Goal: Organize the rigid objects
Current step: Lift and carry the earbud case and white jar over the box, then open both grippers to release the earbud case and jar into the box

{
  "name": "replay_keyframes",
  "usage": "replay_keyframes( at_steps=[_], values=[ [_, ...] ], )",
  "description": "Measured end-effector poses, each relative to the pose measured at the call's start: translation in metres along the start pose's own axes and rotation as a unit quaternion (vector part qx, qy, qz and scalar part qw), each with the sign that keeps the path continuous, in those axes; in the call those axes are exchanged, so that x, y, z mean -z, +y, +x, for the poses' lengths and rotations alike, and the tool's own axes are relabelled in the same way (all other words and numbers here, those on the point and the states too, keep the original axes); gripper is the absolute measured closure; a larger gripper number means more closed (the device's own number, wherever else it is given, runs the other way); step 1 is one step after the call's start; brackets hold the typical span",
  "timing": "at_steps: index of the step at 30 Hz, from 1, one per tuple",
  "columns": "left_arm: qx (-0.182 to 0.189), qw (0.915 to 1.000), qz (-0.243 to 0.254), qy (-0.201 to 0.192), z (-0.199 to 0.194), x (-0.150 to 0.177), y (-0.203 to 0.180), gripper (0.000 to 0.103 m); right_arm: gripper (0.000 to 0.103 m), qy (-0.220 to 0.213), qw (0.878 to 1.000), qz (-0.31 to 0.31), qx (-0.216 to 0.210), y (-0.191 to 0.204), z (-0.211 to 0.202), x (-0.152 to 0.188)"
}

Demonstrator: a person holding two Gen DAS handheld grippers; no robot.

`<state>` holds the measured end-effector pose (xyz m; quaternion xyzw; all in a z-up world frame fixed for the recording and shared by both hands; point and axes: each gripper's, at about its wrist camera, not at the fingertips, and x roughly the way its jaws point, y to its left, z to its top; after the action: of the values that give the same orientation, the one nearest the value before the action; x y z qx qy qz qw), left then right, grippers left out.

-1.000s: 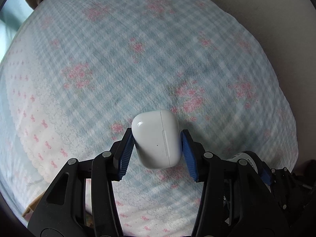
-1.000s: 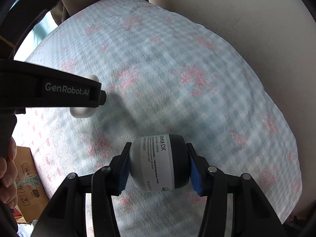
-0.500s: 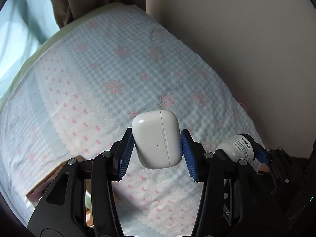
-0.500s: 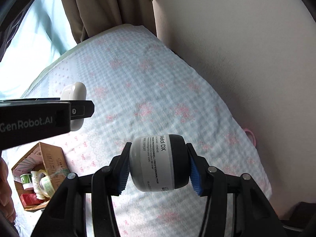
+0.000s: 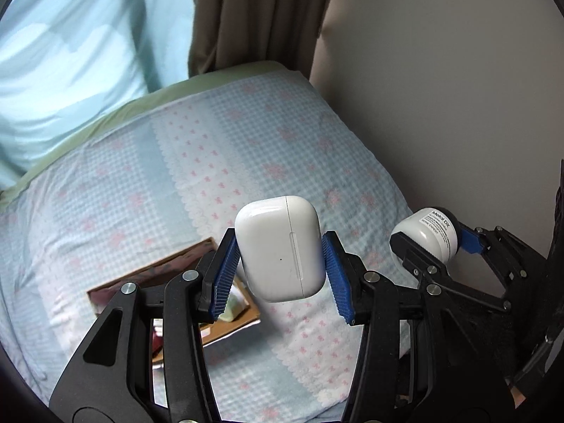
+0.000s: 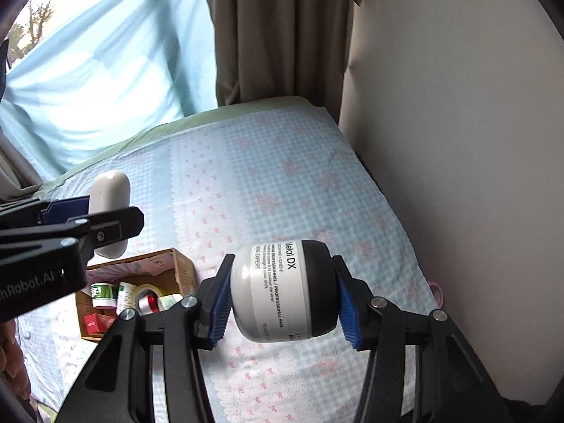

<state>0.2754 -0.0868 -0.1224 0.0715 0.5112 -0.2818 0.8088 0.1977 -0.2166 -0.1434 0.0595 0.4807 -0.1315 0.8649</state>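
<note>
Hovering tongs (both loaded), wide bedspread (image 6: 282, 183) around the box (image 6: 179, 264).

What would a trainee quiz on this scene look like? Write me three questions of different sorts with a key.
1. True or false: the left gripper holds a white earbud case.
2. What does the right gripper hold? A) tape roll B) Metal DX jar C) nothing
3. Where does the cardboard box of small items sit?

Key: 1 true; 2 B; 3 on the bedspread.
</note>
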Motion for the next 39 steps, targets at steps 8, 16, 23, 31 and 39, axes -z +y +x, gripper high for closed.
replay_keyframes(
  at_steps=[8, 16, 23, 31, 39],
  values=[
    [-0.025, 0.9982, -0.053, -0.01, -0.056, 0.051, 0.091, 0.059, 0.055, -0.007, 0.997, -0.058, -0.05, 0.105, -0.024, -0.009],
    [-0.041, 0.9952, -0.087, 0.016, -0.046, 0.091, 0.178, 0.059, 0.055, 0.039, 0.993, -0.076, -0.085, 0.178, 0.015, 0.004],
    [-0.044, 0.9924, -0.095, 0.064, 0.019, 0.112, 0.231, 0.059, 0.055, 0.093, 0.989, -0.072, -0.086, 0.21, 0.082, 0.014],
    [-0.023, 0.9887, -0.091, 0.117, 0.114, 0.123, 0.248, 0.059, 0.055, 0.145, 0.983, -0.093, -0.056, 0.218, 0.165, 0.024],
    [-0.015, 0.9839, -0.094, 0.151, 0.189, 0.13, 0.246, 0.059, 0.055, 0.199, 0.972, -0.112, -0.048, 0.216, 0.235, 0.041]
  ],
)
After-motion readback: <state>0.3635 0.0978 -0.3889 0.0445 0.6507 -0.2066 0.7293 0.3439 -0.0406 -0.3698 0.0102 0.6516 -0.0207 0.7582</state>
